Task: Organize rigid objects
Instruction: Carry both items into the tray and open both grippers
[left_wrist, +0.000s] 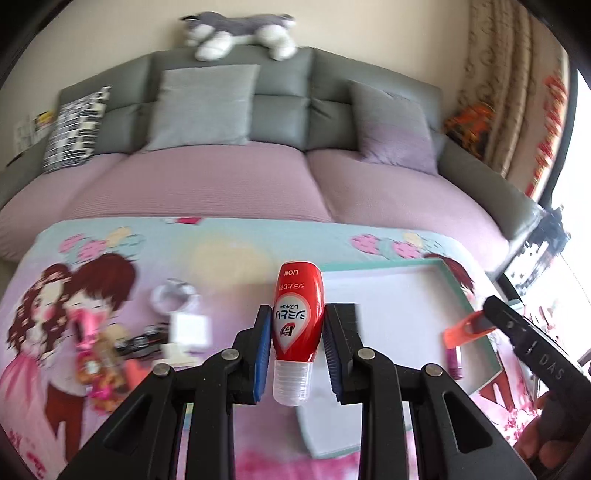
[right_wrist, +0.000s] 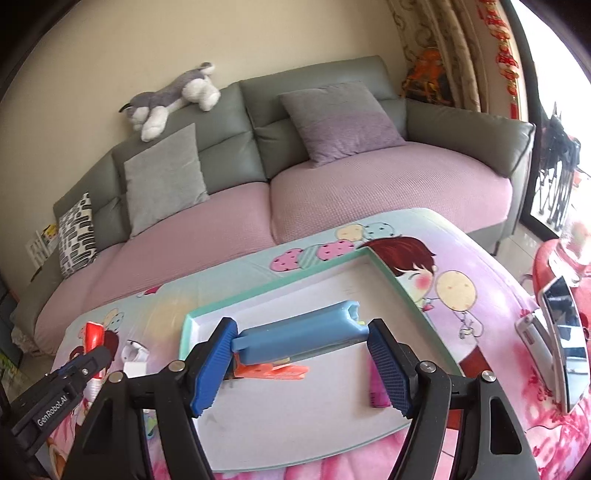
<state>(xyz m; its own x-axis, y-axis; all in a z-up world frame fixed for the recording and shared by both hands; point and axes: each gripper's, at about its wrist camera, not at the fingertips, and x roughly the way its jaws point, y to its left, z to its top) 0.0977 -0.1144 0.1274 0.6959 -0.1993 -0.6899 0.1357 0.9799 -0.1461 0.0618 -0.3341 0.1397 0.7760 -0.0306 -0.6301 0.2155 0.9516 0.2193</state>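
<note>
Two grippers loaded over the worktop: left gripper (left_wrist: 297, 345) clamping red bottle (left_wrist: 297, 325) cap-down, right gripper (right_wrist: 301, 363) pinching blue case (right_wrist: 299, 334) endwise above the tray (right_wrist: 391, 273), probably for drop-off.

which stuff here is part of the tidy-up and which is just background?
Job:
left gripper holding red bottle
right gripper holding blue case
tray
orange clip and purple item in tray

Lying about:
sofa
plush dog
cushions
phone
</note>
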